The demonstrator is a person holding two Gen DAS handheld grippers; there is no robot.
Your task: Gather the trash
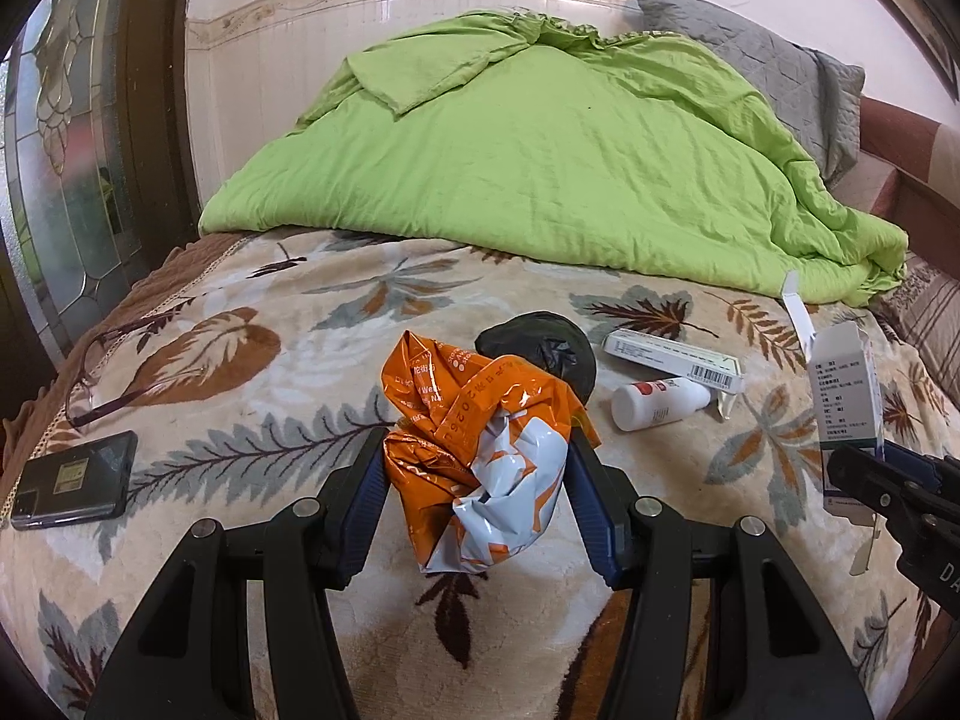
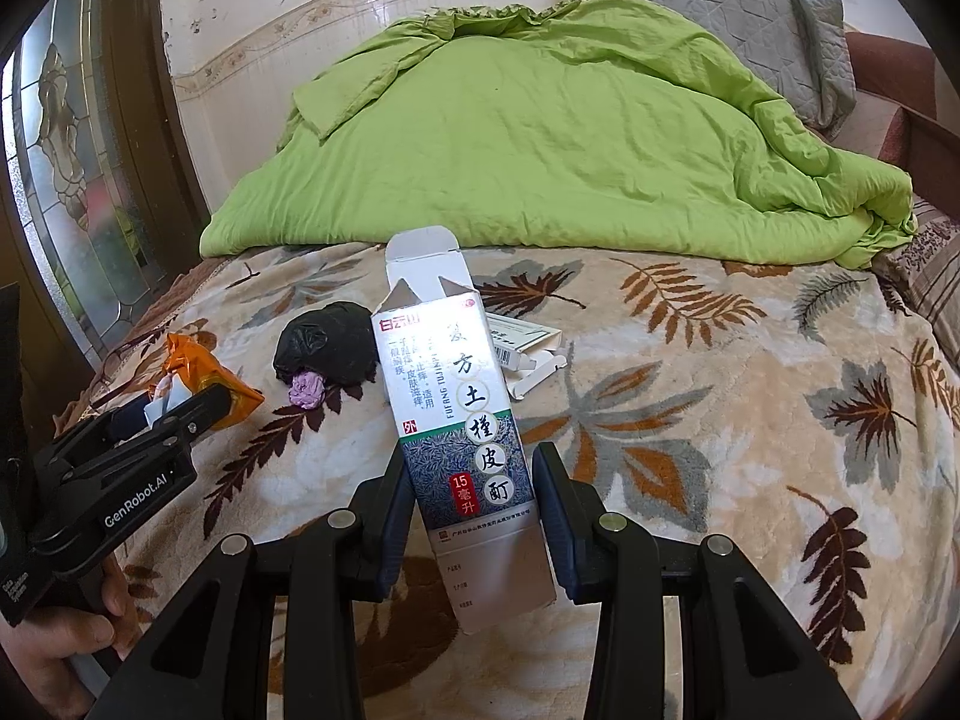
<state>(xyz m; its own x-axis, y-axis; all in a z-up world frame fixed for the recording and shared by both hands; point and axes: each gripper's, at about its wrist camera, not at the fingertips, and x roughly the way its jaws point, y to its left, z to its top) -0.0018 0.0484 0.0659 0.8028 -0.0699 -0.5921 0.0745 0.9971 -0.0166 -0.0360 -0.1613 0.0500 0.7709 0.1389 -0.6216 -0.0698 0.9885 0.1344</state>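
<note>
My left gripper (image 1: 475, 444) is shut on a crumpled orange and white plastic wrapper (image 1: 480, 468), held just above the leaf-patterned blanket (image 1: 270, 438). In the right wrist view that gripper (image 2: 174, 408) and the wrapper (image 2: 204, 372) show at the left. My right gripper (image 2: 471, 456) is shut on an upright white and blue medicine box (image 2: 462, 396) with its top flap open. That box (image 1: 846, 384) and the gripper (image 1: 864, 459) also appear at the right edge of the left view. On the blanket lie a black plastic bag (image 1: 543, 348), a long white carton (image 1: 672, 357) and a small white bottle (image 1: 657, 402).
A green quilt (image 1: 540, 168) is heaped across the back of the bed, with a grey pillow (image 2: 750, 30) behind it. A phone (image 1: 72, 480) and glasses (image 1: 114, 372) lie at the left edge. A pink crumpled wad (image 2: 307, 390) sits by the black bag (image 2: 330, 342). A hand (image 2: 60, 630) holds the left gripper's handle.
</note>
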